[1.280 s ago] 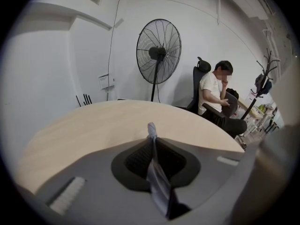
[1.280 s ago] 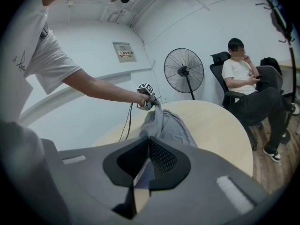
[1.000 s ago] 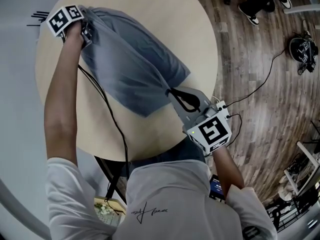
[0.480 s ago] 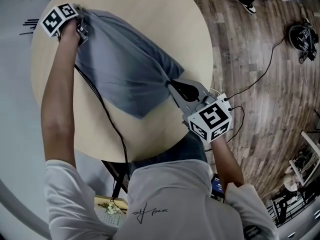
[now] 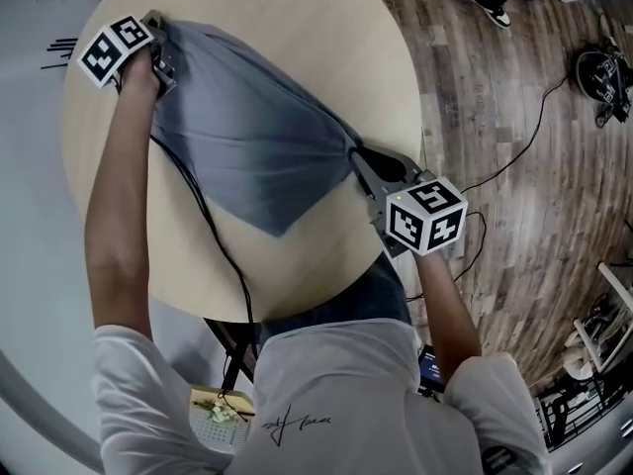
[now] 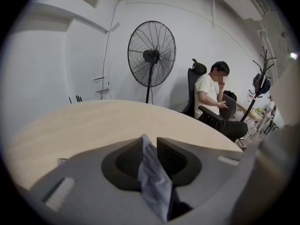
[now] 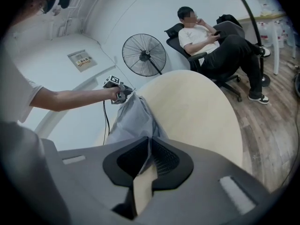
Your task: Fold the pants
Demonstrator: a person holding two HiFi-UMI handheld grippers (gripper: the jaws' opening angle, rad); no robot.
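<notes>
Grey pants (image 5: 247, 137) lie stretched across the round beige table (image 5: 326, 28), pulled taut between my two grippers. My left gripper (image 5: 163, 47) is at the table's far left edge. Its jaws have just been opening a little, but a fold of the pants (image 6: 152, 177) still stands pinched between them (image 6: 150, 142). My right gripper (image 5: 358, 156) is at the table's right side, shut on a thin edge of the cloth (image 7: 133, 118). In the right gripper view that edge runs between the jaws (image 7: 149, 142), and the left gripper (image 7: 119, 93) shows at the pants' far end.
A black cable (image 5: 213, 226) trails from the left gripper over the table's near side. Beyond the table stand a pedestal fan (image 6: 151, 55) and a person seated in an office chair (image 6: 211, 97). Wooden floor (image 5: 514, 117) with a cable and a small device (image 5: 598, 97) lies to the right.
My right gripper has rolled, sunk toward the table and shifted outward to the right edge, pulling the pants wider and flatter. The left gripper has edged slightly left.
</notes>
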